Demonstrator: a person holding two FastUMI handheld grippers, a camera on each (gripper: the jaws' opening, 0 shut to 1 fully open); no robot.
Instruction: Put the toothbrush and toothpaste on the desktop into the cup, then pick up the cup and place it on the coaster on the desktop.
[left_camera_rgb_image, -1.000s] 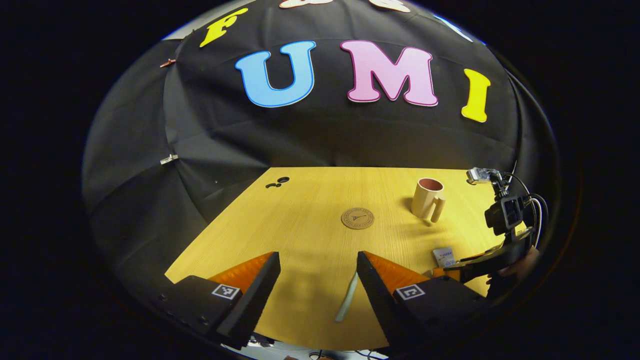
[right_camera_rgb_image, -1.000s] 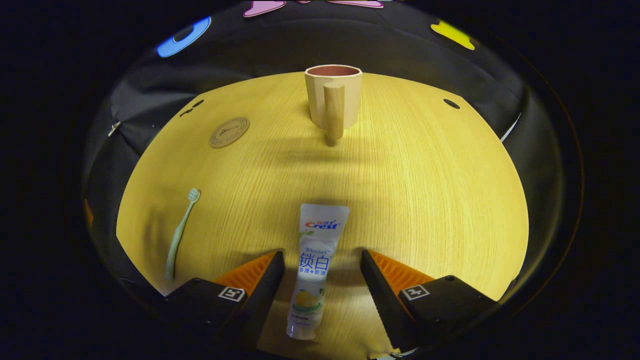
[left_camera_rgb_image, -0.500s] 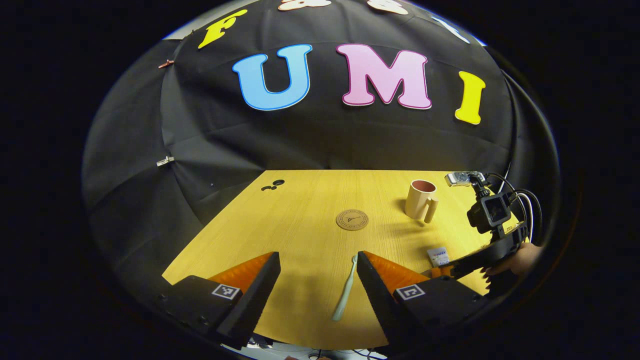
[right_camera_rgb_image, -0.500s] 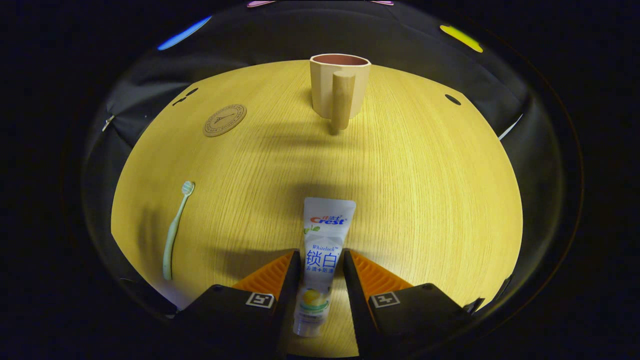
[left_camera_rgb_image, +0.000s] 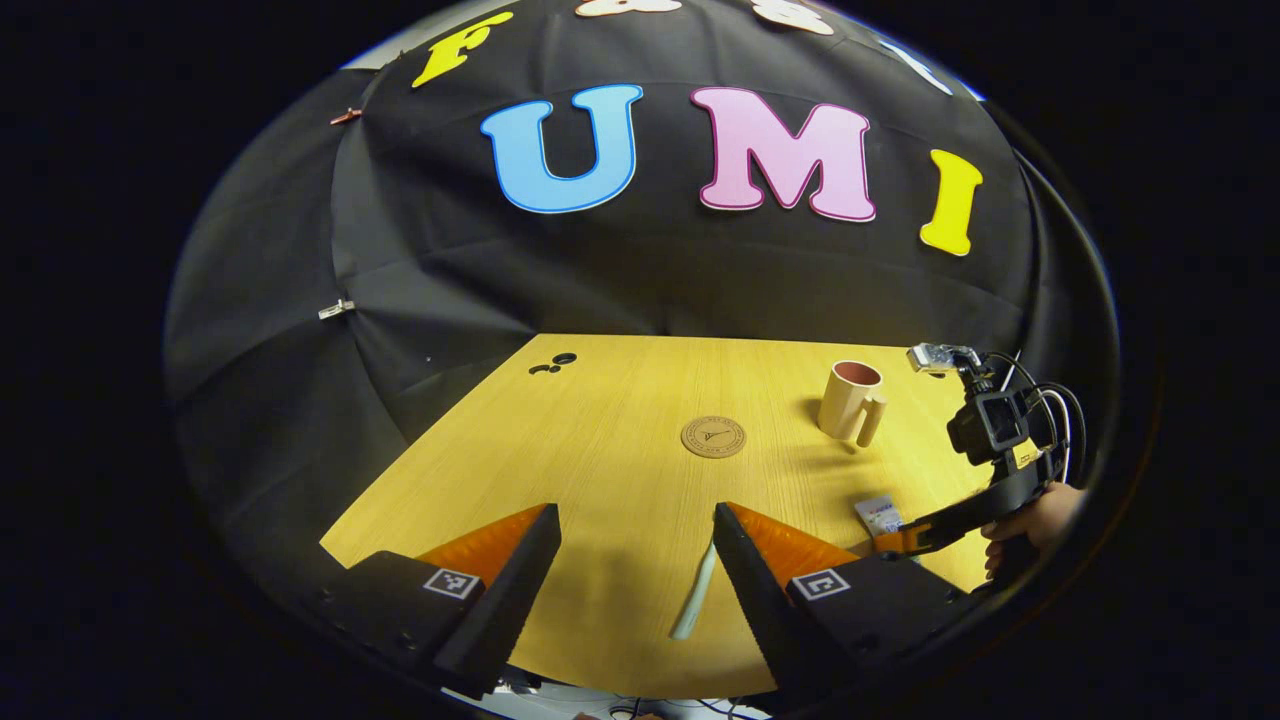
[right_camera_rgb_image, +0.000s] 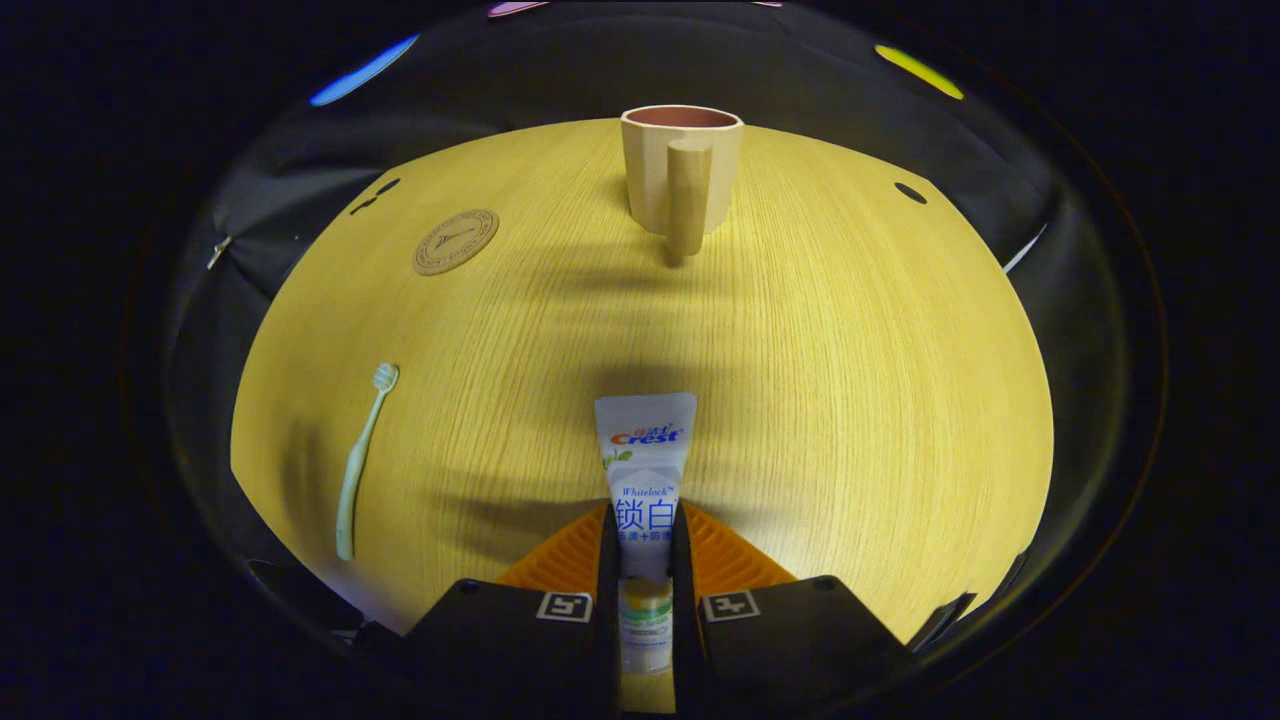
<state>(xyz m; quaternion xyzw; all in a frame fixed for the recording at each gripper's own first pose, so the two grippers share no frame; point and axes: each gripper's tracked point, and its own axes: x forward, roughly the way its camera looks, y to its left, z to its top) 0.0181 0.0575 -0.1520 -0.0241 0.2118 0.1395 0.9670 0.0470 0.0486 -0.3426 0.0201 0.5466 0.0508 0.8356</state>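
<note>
The right gripper (right_camera_rgb_image: 640, 545) pinched the toothpaste (right_camera_rgb_image: 643, 470) between its fingers above the tabletop (right_camera_rgb_image: 850, 350). The left gripper (left_camera_rgb_image: 632, 545) stood spread over the toothbrush (left_camera_rgb_image: 696, 597); cup (right_camera_rgb_image: 682, 165) beyond.

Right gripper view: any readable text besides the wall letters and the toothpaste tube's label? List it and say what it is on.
Round brown coaster: engraved emblem and ring of marks, too small to read.
Square black-and-white tags on the right gripper: patterns, no words.
Beige cup: no text.
Pale green toothbrush: no text that can be made out.
White toothpaste tube, clamped in that gripper: label left out, as asked.
</note>
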